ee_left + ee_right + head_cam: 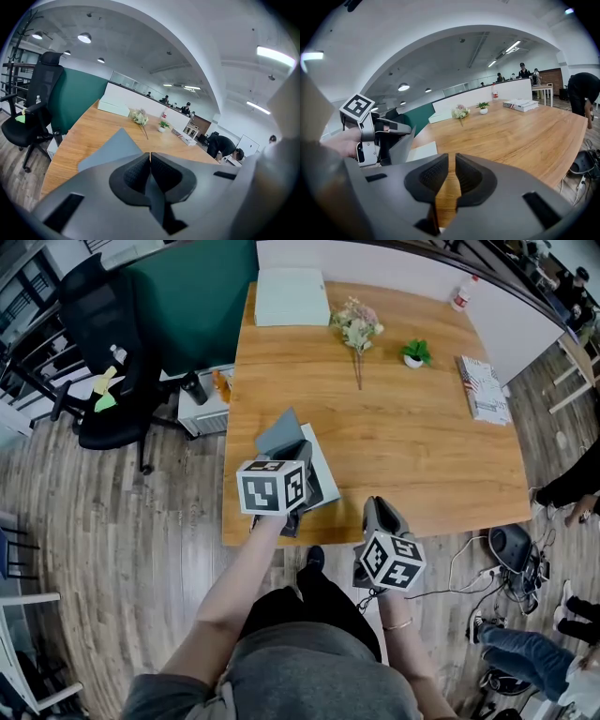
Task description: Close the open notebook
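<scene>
The notebook lies at the near left corner of the wooden table (403,446). Its grey cover (279,434) stands raised over the white page (325,468). My left gripper (298,454) is shut on the cover's edge. In the left gripper view the pads meet at the gripper's tip (150,157), with the grey cover (110,150) slanting off to the left. The right gripper view shows that cover (401,147) upright beside the page (423,151). My right gripper (377,509) hovers at the table's front edge. Its jaws (451,171) stand slightly apart with nothing between them.
A white box (291,296), a flower bunch (356,326), a small potted plant (415,353), a bottle (461,294) and stacked books (485,388) sit toward the table's far side. A black office chair (108,352) stands left. People's legs and cables (511,559) are on the floor at the right.
</scene>
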`<state>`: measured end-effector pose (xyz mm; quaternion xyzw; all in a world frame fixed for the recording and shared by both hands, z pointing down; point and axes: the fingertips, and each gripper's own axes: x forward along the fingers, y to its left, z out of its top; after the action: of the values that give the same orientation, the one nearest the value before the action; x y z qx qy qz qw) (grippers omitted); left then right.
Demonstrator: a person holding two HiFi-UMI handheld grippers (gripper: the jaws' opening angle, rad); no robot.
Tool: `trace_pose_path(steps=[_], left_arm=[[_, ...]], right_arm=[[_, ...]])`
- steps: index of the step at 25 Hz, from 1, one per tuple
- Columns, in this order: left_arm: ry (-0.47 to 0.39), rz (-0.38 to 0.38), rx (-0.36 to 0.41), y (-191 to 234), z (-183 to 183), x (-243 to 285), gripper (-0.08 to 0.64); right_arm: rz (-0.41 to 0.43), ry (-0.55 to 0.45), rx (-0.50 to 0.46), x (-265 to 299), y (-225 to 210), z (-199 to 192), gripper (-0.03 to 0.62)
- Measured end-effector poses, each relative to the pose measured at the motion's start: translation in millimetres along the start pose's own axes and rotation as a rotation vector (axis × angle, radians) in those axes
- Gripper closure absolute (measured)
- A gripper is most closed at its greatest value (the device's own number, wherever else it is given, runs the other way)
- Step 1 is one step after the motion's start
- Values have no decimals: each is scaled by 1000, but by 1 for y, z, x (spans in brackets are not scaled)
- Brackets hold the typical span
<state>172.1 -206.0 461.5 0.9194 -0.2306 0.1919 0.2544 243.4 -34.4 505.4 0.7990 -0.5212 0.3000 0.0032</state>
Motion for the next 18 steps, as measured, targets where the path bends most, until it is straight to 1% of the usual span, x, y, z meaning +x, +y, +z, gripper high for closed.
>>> trace_pose_path(steps=[5, 18], left_arm=[[46, 5, 0, -3, -10, 20, 532], [156, 46, 31, -4, -37, 58, 532]], right_arm=[[-9, 3, 11, 2, -9, 1, 541], [-33, 8, 36, 9, -33, 6, 543]])
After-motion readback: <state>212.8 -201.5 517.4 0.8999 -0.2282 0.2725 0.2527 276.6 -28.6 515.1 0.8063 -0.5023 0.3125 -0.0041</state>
